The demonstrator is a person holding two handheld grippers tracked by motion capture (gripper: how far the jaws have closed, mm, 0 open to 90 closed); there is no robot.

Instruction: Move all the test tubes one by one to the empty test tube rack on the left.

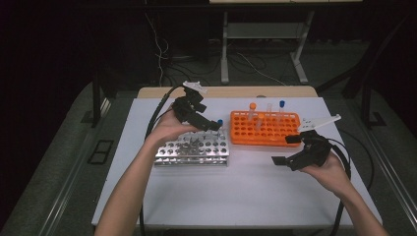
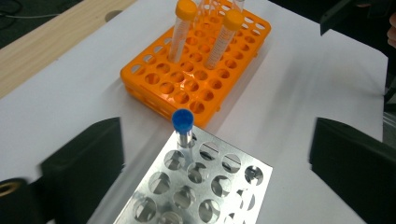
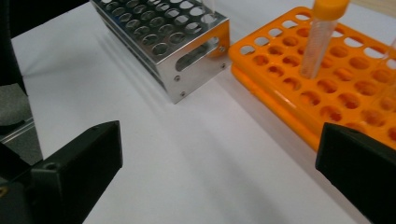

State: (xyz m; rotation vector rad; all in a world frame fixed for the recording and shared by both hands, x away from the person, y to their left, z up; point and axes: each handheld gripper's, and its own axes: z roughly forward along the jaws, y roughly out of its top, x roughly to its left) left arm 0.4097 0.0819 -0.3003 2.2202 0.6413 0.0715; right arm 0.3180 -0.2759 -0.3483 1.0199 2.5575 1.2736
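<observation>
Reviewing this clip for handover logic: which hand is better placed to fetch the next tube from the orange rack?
Probably the right. The right gripper hovers open beside the orange rack, facing its orange-capped tube. The left gripper stands open over the metal rack, by the blue-capped tube standing in it.

A: anyone able to read a label or number on the orange rack [image 2: 196, 79] or the metal rack [image 2: 196, 186]?

B: nope, nothing legible. No print on the tube caps standing in the orange rack either, and no brand on the metal rack beside it.
</observation>
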